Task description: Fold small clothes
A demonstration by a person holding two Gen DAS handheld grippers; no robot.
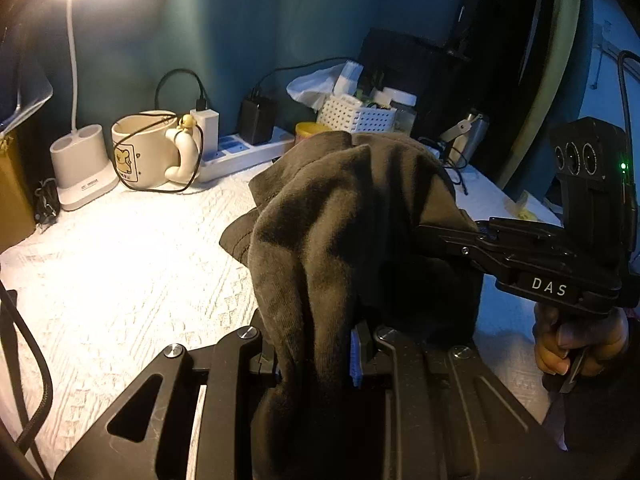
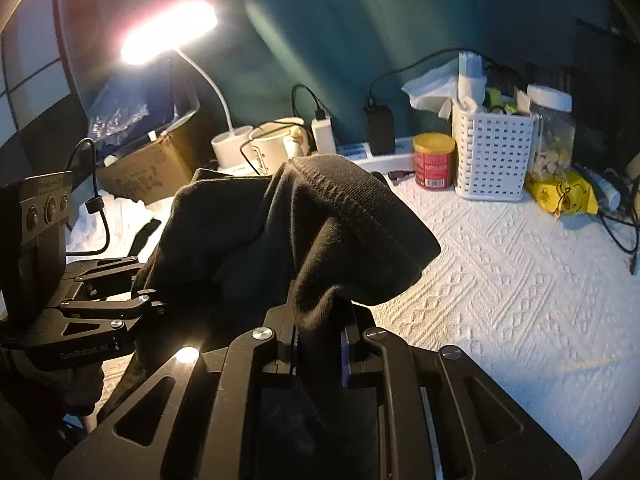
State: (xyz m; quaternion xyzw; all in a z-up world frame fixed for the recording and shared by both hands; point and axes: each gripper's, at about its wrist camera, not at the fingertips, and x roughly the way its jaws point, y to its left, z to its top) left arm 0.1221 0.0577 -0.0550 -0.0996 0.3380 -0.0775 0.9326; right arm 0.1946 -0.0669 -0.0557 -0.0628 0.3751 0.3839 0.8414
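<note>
— How will the dark garment (image 1: 344,216) handle?

— Soft, light and floppy, I judge; best pinched at an edge or hem. It hangs bunched between my tools, above the white cloth (image 2: 520,264).

— Your fingers?

— My left gripper (image 1: 320,354) is clamped on its fabric; my right gripper (image 2: 320,336) likewise, fabric spilling over both.

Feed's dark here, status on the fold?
Left gripper and right gripper both shut on the dark garment. Garment bunched, lifted off the white cloth. Nothing blocking.
</note>
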